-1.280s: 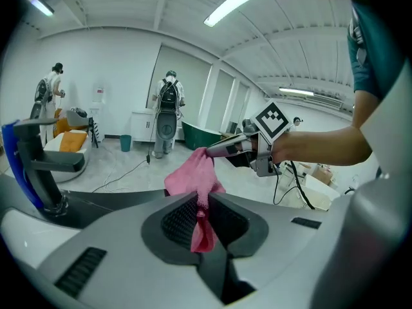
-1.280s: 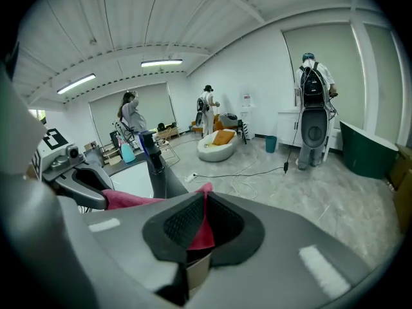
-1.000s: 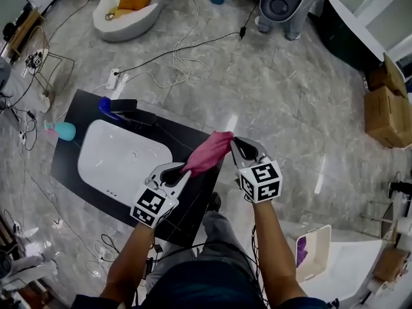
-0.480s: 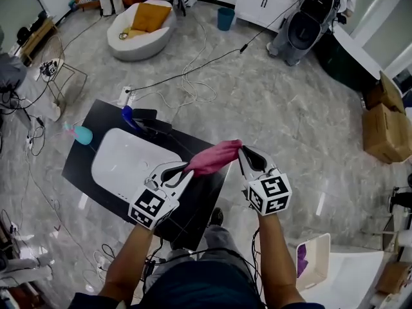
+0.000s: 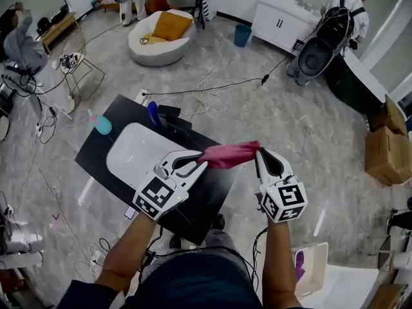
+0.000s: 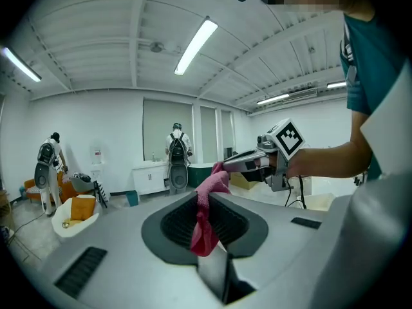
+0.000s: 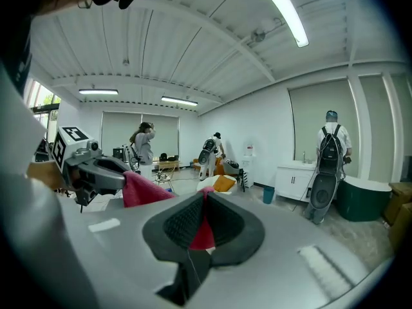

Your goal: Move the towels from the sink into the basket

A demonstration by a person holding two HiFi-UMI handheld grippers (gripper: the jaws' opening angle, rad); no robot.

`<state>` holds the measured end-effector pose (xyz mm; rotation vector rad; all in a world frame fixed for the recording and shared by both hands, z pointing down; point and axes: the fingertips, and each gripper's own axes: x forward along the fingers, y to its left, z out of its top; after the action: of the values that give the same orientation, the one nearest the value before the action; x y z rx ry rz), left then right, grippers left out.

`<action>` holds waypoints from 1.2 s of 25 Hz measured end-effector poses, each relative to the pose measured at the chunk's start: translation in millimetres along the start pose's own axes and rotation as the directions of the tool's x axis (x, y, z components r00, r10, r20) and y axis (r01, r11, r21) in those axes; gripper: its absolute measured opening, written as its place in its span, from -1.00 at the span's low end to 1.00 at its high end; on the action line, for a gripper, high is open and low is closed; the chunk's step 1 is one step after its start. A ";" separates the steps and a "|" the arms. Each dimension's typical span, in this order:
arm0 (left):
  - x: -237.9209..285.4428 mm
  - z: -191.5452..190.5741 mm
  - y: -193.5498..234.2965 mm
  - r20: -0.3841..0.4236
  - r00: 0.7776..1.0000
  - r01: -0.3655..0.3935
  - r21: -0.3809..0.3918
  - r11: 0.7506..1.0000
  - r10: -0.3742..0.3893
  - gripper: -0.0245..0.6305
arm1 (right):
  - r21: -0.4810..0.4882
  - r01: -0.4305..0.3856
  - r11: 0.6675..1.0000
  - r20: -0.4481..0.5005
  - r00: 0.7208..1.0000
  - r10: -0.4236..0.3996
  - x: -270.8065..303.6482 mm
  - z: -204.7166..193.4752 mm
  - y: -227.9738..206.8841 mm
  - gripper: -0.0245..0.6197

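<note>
Towel: a pink towel [image 5: 230, 154] hangs in the air, pulled into a nearly level band between the two grippers. It is out of the sink [image 5: 137, 152], above the counter's edge on the sink's right in the head view.
Left gripper [image 5: 203, 163]: jaws pressed together on the towel's end nearer the sink. In its own view the cloth comes up from between the pads and runs off toward the other gripper.
Right gripper [image 5: 259, 153]: jaws pinched on the towel's other end, farther from the sink. Its own view shows red cloth wedged between the pads.
Change, towel: a second ago it sagged in a bunch, sloping down from the right gripper to the left. Now it is stretched longer and flatter.
Change, grippers: both have risen clear of the counter and stand farther apart. Both have kept their grip.
Change, view: the head camera has tipped up, so the sink sits smaller in the picture and more of the room beyond it shows.
Counter [image 5: 98, 154]: a black slab around the sink, with a blue tap [image 5: 152, 114] at the sink's far rim.
Basket [image 5: 320, 244]: white, on the floor well apart from the sink, at the lower right.
Hidden: the sink's near right corner lies behind the left gripper. The right forearm covers part of the basket, and a purple patch inside it is too small to make out. Both towel ends disappear inside the jaws.
</note>
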<state>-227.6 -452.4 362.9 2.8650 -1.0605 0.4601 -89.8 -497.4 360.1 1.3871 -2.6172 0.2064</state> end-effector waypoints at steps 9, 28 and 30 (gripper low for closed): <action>-64.8 24.1 3.5 0.024 1.000 -0.003 0.067 0.998 0.002 -0.78 | -0.038 -0.029 0.999 0.039 0.999 0.031 -11.0 35.1 57.8 -0.85; -166.6 22.8 -72.3 0.068 0.972 0.208 0.177 0.962 -0.223 -0.78 | -0.051 0.187 0.981 0.069 0.981 -0.184 -137.2 33.2 165.5 -0.85; -161.9 25.5 -89.0 0.066 0.964 0.241 0.195 0.951 -0.258 -0.78 | -0.046 0.223 0.974 0.075 0.973 -0.219 -158.8 31.8 162.1 -0.85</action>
<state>-280.3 -286.5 295.7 3.1548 -0.6806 0.4353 -139.4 -285.6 288.1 1.6796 -2.4744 0.0568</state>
